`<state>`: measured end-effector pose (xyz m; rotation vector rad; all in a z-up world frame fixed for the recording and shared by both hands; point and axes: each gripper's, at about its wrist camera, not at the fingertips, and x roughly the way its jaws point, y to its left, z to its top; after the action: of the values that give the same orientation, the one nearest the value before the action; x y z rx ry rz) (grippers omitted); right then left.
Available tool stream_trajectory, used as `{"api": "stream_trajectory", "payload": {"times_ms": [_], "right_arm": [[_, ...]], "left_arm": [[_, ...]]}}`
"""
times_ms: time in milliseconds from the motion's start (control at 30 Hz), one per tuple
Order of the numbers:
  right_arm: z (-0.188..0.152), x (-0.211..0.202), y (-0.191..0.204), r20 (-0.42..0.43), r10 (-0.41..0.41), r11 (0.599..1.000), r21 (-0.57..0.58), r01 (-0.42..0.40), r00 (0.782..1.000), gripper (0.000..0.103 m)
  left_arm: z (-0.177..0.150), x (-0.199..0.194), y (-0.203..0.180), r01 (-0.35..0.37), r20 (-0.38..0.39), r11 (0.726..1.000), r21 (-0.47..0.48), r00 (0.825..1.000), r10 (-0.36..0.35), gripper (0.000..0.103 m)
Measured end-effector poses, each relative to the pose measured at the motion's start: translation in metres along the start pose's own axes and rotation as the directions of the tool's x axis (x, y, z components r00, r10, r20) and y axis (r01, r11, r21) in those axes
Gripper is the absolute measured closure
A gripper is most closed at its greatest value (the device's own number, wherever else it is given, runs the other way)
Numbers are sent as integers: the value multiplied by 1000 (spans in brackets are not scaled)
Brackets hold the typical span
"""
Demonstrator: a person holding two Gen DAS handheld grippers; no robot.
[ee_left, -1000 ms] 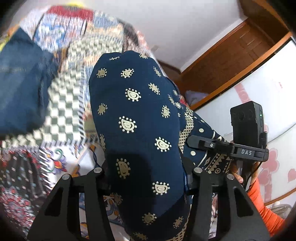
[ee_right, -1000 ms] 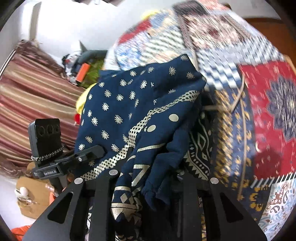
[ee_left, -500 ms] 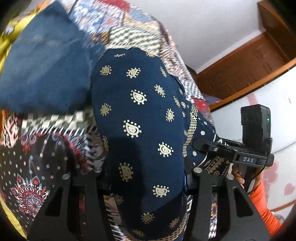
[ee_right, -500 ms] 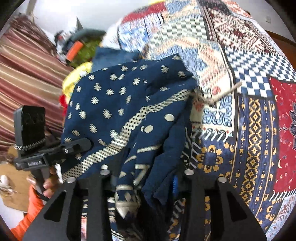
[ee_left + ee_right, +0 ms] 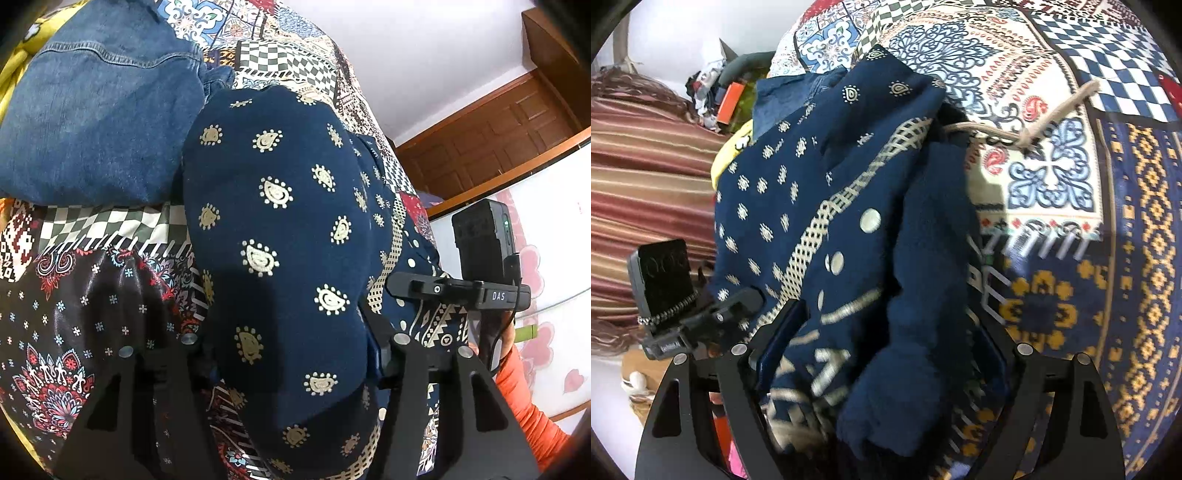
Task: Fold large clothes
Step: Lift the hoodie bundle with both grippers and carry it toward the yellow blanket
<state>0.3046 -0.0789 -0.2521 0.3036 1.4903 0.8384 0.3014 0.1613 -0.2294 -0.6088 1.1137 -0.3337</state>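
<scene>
With my left hand-held gripper (image 5: 291,369) and right hand-held gripper (image 5: 886,362) each clamped on the navy printed garment (image 5: 280,236), bunched above the patchwork bed (image 5: 1108,221), I should lay it flat, clear of the denim (image 5: 92,110) at ten o'clock.

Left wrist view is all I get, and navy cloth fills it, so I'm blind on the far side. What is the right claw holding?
Observer: The right claw grips a bunched part of the same navy garment, with plain folds and a lattice band.
Operator: Anything loose near it?
Observer: A beige cord lies on the patchwork bedspread, running from the garment's top edge.
Operator: What's behind my claw?
Observer: Striped curtains hang past the left claw.
</scene>
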Motion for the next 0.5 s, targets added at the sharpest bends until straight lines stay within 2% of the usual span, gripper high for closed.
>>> {"api": "stream_trajectory", "payload": {"times_ms": [67,133,200,300,400,500], "right_arm": [[2,4,6,-3,-13,999,-29,13,1000,22],[2,5,12,-7,-15,999,-47,15,1000,29],[1,4,15,-10,18,999,-51,-18,1000,47],[-2,-3,22,6,41,997,-69,-40,999,63],[-4,-8,31,27,20,995,-94,-18,999,70],[1,-10,45,49,22,995,-101,-17,999,71]], "left_arm": [[0,0,1,2,1,1000,-2,1000,-2,46],[-3,-2,2,0,1,1000,-1,1000,0,46],[-4,-4,2,2,3,1000,0,1000,-2,46],[-6,-8,-9,-32,33,999,43,999,30,48],[-7,-17,-22,-60,64,995,82,996,54,50],[-3,-37,-30,-68,113,992,107,992,56,50]]}}
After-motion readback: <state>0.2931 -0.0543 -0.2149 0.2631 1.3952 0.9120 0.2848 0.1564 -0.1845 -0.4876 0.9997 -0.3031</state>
